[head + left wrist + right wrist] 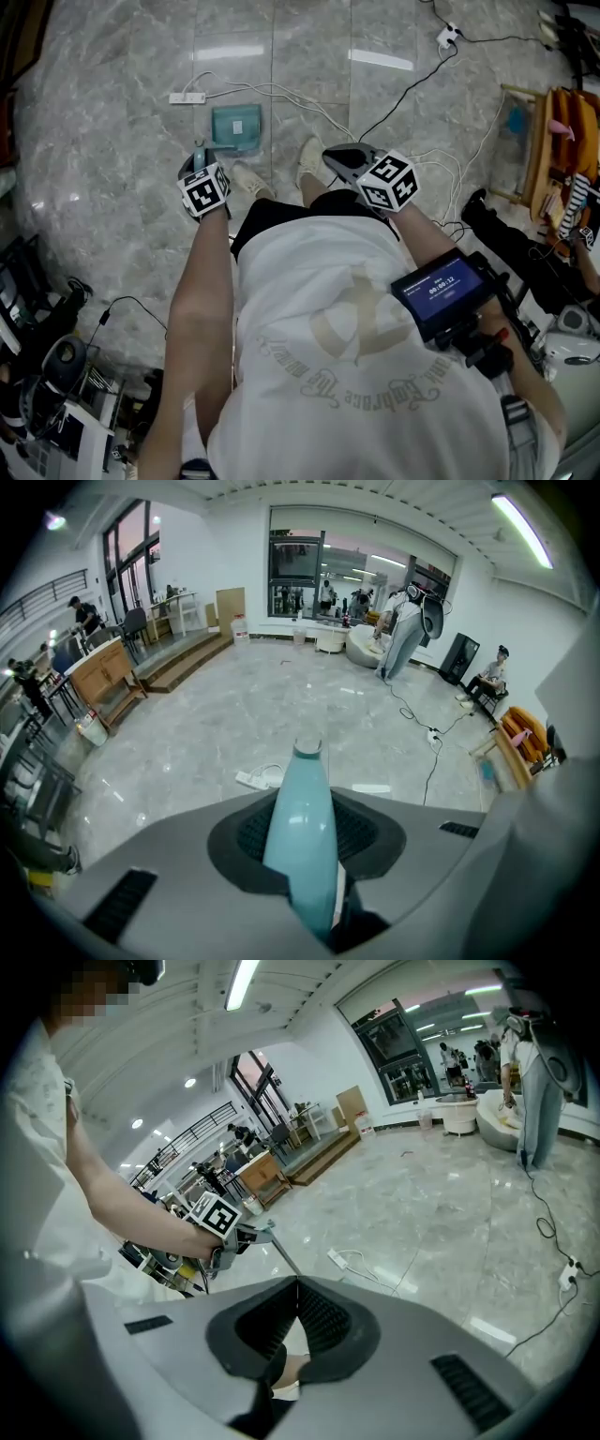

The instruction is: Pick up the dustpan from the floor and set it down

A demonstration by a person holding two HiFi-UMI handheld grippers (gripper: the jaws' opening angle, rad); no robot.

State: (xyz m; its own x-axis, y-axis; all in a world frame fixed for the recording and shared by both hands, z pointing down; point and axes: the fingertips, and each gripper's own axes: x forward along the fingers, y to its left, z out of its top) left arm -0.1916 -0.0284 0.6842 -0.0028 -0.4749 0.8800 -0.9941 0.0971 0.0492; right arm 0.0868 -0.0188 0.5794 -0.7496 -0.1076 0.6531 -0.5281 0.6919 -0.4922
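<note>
Dustpan [236,128], teal, long-handled: pan low at the marble floor [112,141], ahead of the person's shoes; whether it touches the floor cannot be told.

Power strip [187,97]: on the floor, near the pan.

Left gripper [200,157]: fingers clamped on the dustpan handle [302,836].

Right gripper [333,156]: fingers closed, empty.

Risk: the smooth handle may slip or swing in a one-gripper hold, and the pan may catch the strip's cable at set-down.

Pan contents: none discernible.

Bright ceiling strips [521,527] glare off the marble floor [112,141] (heavy fisheye bending, dark corners); focus sharp.
</note>
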